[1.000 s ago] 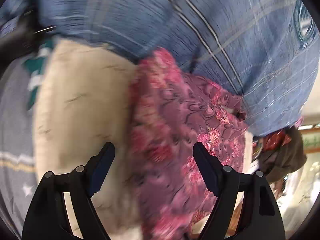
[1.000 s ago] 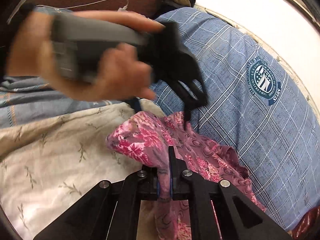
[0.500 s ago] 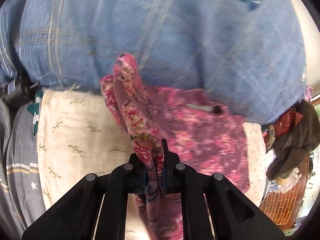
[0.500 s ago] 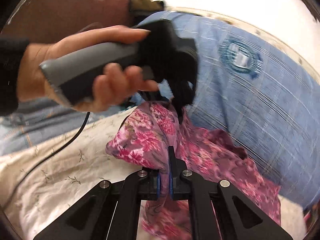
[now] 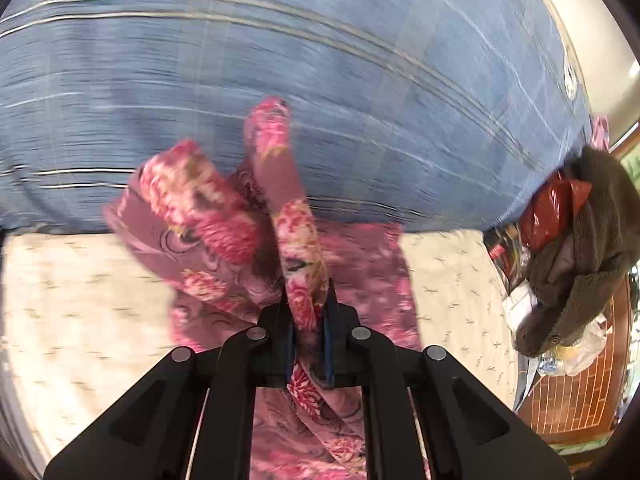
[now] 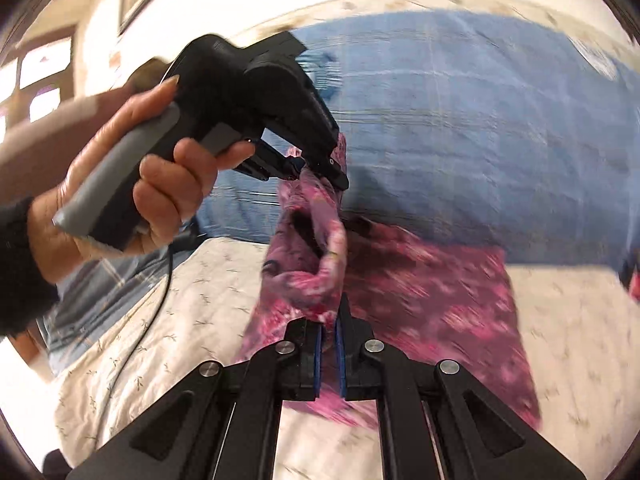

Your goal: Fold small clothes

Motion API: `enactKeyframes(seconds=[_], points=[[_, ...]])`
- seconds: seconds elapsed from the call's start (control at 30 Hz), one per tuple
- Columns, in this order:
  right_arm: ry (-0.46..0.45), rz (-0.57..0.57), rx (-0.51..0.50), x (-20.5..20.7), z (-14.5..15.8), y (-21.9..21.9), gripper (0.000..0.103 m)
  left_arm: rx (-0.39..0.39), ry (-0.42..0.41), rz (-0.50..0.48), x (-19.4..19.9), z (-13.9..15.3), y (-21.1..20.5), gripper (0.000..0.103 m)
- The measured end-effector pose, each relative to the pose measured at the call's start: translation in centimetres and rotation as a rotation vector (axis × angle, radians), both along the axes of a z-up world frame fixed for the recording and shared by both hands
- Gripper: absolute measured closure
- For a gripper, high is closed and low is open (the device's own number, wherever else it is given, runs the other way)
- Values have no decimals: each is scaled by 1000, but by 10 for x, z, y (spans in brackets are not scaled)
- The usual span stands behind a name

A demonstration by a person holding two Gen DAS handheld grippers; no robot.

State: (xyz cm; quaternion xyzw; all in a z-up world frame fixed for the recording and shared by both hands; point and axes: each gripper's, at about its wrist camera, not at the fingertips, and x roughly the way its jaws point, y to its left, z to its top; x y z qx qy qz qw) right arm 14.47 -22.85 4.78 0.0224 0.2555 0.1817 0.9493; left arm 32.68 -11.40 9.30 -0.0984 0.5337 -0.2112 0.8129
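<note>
In the left wrist view, the jaws of the left gripper (image 5: 308, 320) are seen pressed together on a bunched fold of the pink floral garment (image 5: 224, 216), which is lifted above the cream bedspread (image 5: 72, 300) in front of a blue plaid pillow (image 5: 360, 80); a heap of dark clothes (image 5: 580, 248) is seen at the right edge

In the right wrist view, the jaws of the right gripper (image 6: 329, 332) are likewise closed on the garment's edge, with the rest of the cloth trailing down to the bedspread. The left gripper is seen just beyond, held in a hand (image 6: 132, 184), pinching the same stretch of fabric. Since both pinches lie near each other on gathered cloth, several layers could be caught together, so a crooked fold or a slipped edge may be expected once the grippers are drawn apart
</note>
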Motion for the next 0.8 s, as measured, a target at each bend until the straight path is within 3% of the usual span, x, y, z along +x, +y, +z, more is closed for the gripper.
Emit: enactKeyframes(seconds=[0.1,0.23,0.3,0.4,0.47,0.53,0.6,0.67,0.7,0.8], points=[[60,-38,72,2,-12,-36,98,10,40,-40,4,-19,-47,95],[173,-101,167,8,-44,-79,98,4,154,-87,8,-62,-104,96],[250,-110,240,15,-62,-98,97,37,196,-111,6,-82,-128,96],[316,-115,313,16,-75,-117,85,88,178,-144,-5,-88,-141,96],[297,-118,320,11,-69,-127,83,52,131,-157,-10,-70,-128,94],[262,-129,330,10,-58,-140,77,-12,63,-123,-11,-44,-95,82],[230,-147,386,20,-43,-159,52,-33,-1,-29,-10,-24,-52,40],[230,-160,439,44,-31,-171,40,-39,-73,88,-11,-12,-2,37],[245,-144,464,63,-25,-172,39,-41,-78,122,-9,-12,20,37],[313,-96,505,116,-24,-167,33,-93,8,212,-3,-35,73,37]])
